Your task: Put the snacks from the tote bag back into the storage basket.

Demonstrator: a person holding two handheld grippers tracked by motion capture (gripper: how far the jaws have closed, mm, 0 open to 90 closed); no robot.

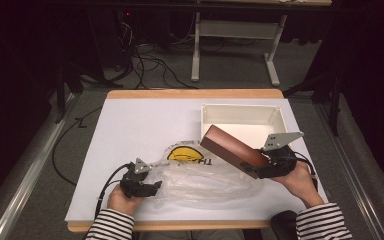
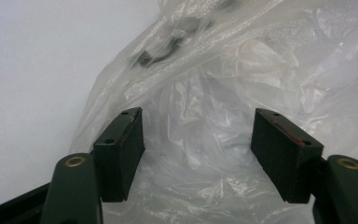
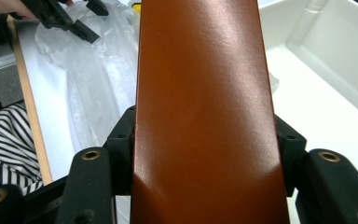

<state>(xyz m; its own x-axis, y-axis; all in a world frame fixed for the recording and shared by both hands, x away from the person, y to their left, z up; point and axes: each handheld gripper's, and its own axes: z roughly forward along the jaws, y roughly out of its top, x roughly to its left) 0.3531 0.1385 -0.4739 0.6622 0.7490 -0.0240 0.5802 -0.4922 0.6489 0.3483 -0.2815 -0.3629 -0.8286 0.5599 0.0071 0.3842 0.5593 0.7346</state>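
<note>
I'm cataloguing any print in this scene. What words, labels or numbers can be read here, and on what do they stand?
"TH": dark letters on the clear plastic bag, under its yellow round mark; the rest of that line is crumpled and too blurred to read.
Brown box in the right tongs: no print shows on it.
White tray: no print shows.

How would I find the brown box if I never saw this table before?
Start at the white tray on the far right of the table. Just in front of its near left corner, the brown box sticks up at a slant, clamped in the right gripper. It is long, shiny and reddish brown, unlike the crinkly clear plastic bag beside it.
</note>
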